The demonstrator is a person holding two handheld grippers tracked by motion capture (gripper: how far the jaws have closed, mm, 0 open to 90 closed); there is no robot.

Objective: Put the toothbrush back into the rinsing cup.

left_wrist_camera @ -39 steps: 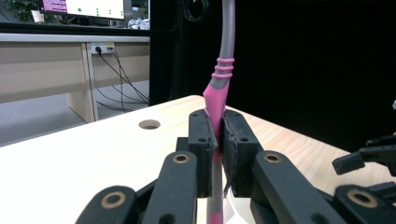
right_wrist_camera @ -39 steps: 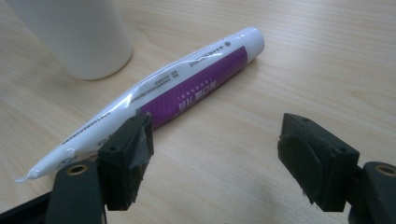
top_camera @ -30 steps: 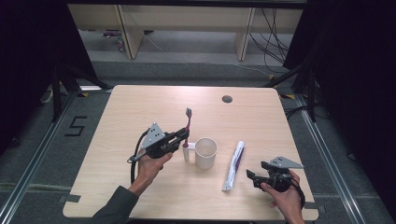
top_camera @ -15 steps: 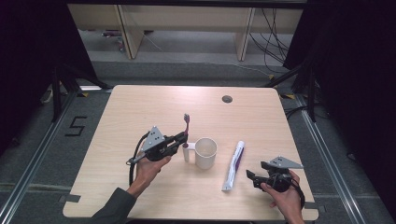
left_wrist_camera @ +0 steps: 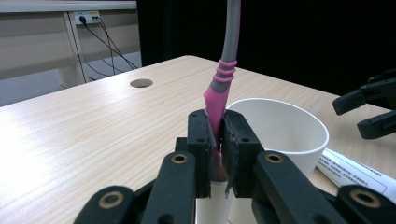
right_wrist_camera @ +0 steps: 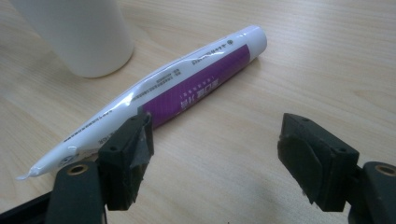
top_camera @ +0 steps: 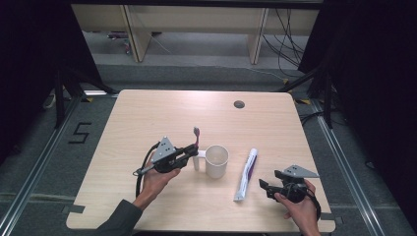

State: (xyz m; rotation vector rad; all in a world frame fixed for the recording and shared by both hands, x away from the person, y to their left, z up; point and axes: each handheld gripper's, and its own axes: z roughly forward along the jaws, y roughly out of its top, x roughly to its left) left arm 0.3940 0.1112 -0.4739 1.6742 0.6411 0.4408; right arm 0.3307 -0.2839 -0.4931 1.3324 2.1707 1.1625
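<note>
Toothbrush, clamped upright by the left gripper, has been brought closer beside the white cup on the bench, so insertion seems near, while the right gripper is held apart near the toothpaste tube.

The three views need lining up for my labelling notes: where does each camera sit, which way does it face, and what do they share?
High view: above the near table edge, looking forward and down; forearms, left hand-held gripper, right hand-held gripper.
Left gripper view: along jaws shut on pink-and-grey toothbrush.
Right gripper view: along open jaws toward white-and-purple toothpaste tube.
All three views show the white round cup.
</note>
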